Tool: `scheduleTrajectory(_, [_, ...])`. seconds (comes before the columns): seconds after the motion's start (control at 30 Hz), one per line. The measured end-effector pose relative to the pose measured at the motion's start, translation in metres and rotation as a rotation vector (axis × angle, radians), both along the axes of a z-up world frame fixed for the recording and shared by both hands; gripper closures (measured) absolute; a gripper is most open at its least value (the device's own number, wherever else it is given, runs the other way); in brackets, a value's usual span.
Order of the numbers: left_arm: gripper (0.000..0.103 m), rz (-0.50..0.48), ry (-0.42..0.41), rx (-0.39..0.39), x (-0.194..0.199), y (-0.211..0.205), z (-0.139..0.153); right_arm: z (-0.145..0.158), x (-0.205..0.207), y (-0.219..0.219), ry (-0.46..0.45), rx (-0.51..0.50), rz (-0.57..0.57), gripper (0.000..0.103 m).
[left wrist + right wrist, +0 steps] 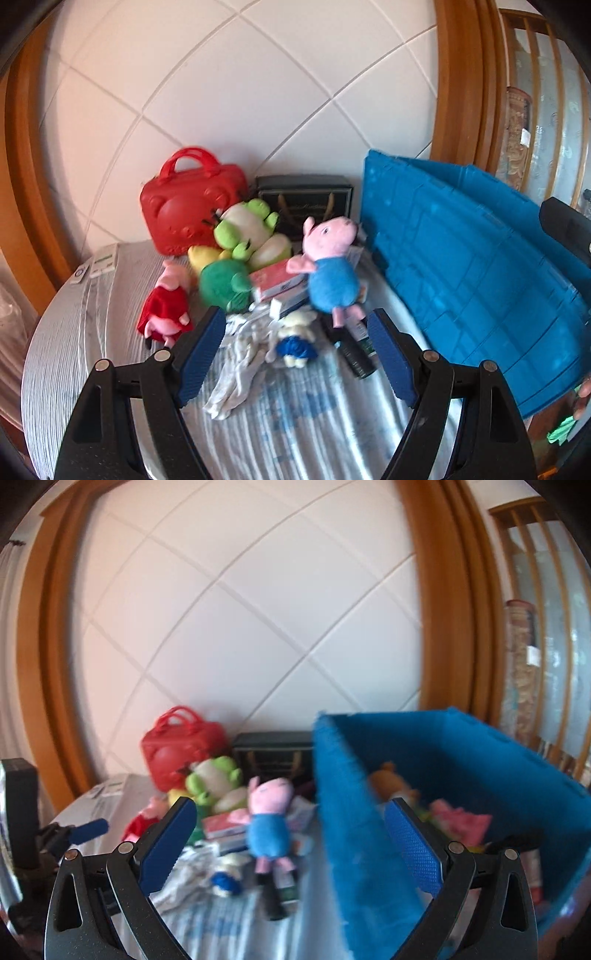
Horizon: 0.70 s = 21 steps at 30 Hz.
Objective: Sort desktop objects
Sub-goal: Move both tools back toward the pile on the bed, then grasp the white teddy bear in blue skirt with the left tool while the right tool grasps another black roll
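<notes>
Toys all over my striped tablecloth, blue plastic crate at frame right.
Left gripper and right gripper both spread, pinching nothing; pink pig plush in blue shirt sits centre.

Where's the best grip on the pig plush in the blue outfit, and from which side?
Grip the blue torso of the pig plush, coming from the front and above with the open left gripper. It leans upright on the pile, its soft body the widest exposed part; legs and arms are thin and floppy.
</notes>
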<state>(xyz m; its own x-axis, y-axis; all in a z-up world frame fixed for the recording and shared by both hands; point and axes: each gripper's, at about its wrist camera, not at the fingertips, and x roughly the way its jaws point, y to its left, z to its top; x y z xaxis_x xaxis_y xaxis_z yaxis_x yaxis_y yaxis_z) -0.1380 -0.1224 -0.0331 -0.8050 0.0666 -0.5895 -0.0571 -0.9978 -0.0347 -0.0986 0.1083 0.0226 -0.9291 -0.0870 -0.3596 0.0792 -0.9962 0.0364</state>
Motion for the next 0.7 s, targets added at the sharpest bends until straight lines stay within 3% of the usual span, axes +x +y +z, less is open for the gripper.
scheduleTrajectory(0.2, [0.024, 0.018, -0.082, -0.045, -0.012, -0.025, -0.048, -0.060, -0.024, -0.052, -0.105, 0.031, 0.061, 0.000])
scheduleTrajectory(0.33, [0.024, 0.013, -0.137, -0.040, -0.030, -0.035, -0.083, -0.112, -0.050, -0.071, -0.198, 0.066, 0.040, 0.000])
scheduleTrajectory(0.53, [0.024, 0.003, -0.240, -0.036, -0.069, -0.035, -0.135, -0.178, -0.086, -0.068, -0.375, 0.081, -0.012, 0.000])
scheduleTrajectory(0.7, [0.024, -0.026, -0.326, -0.039, -0.113, -0.023, -0.180, -0.212, -0.114, -0.054, -0.458, 0.071, -0.069, 0.000])
